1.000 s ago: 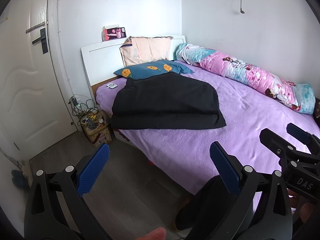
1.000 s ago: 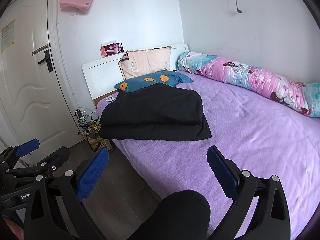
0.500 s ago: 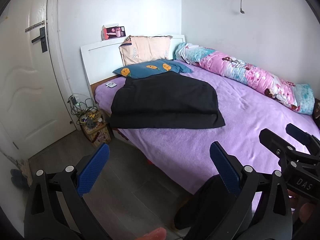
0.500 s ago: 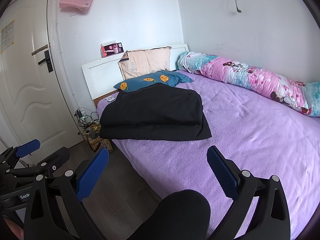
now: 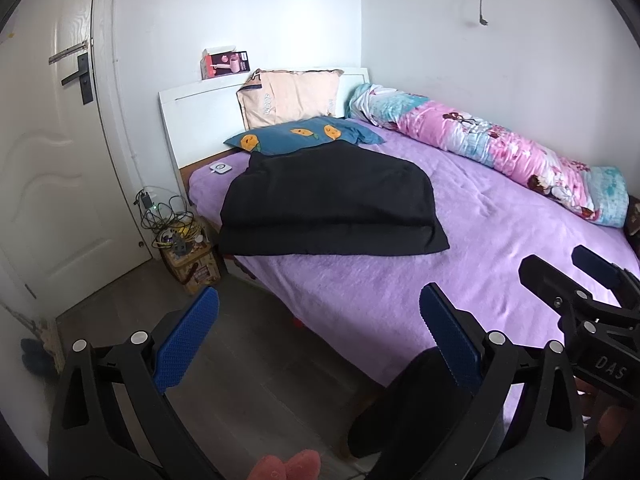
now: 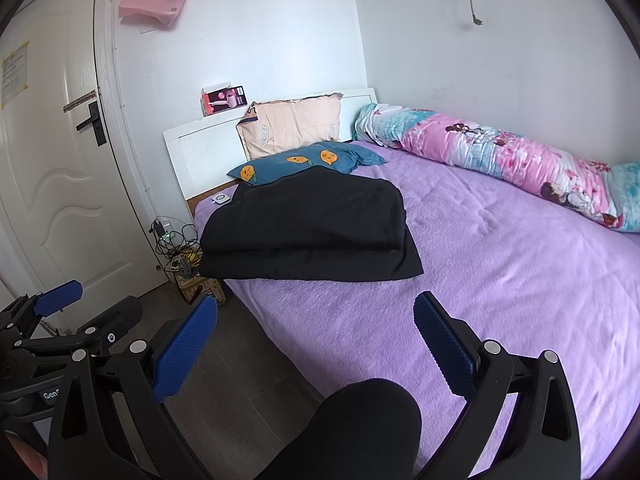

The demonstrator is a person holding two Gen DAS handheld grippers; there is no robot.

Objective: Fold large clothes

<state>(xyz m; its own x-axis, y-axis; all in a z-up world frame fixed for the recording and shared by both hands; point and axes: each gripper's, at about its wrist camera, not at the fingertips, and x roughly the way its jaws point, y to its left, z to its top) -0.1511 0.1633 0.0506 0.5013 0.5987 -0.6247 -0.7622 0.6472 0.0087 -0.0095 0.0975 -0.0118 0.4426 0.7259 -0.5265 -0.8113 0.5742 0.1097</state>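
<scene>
Small bedroom, white walls, white door on the left, bed with a purple cover filling most of the floor.

Black garment lies on the bed near the headboard, at the door-side edge, its top end touching the blue pillow. It looks already folded over: a thicker upper layer stacked on a wider lower one, which sticks out along the near edge. Long axis runs roughly across the bed, so the long near edge faces the grippers.

Left gripper is spread wide, nothing between the blue pads, held over the floor at the bed's edge. Right gripper is likewise wide open and empty, held over the near part of the bed. Each shows in the other's view, side by side. A dark-clad knee sits just below both, so the person appears to stand or kneel at the bedside.

Key relation: garment is forward and up-bed from both grippers, well apart from each, no contact. From the left wrist view it sits near dead centre; from the right wrist view it sits left of centre. So the left gripper lines up with the door-side corner, the right with the inner corner.

My read: fold is mostly done. Any further fold means a reach forward to that near long edge first.
</scene>
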